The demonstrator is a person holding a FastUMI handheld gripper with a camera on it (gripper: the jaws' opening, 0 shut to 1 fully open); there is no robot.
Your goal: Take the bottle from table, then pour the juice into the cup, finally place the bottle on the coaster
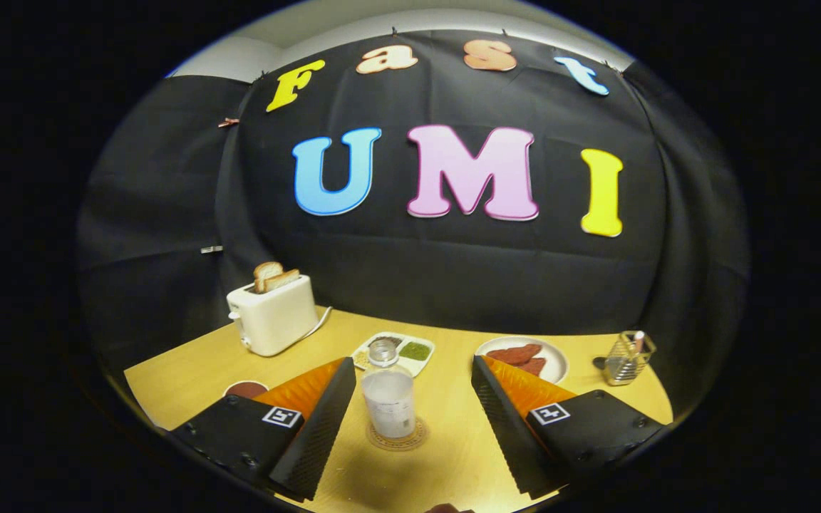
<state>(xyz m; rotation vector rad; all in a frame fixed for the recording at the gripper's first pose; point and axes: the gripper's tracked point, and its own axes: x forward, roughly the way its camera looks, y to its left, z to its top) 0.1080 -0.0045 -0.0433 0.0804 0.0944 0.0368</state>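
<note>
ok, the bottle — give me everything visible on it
The bottle is small, translucent and cloudy, plastic by the look, with a clear ribbed cap and a pale label whose print is too small to make out. It stands upright on a round woven coaster on the wooden table, in front of the white divided tray. It sits between the fingers of the open gripper; neither finger touches it.

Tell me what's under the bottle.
The bottle stands upright on a round woven coaster, between the open gripper fingers, neither touching it. The coaster's rim shows; its middle is covered by the bottle.
</note>
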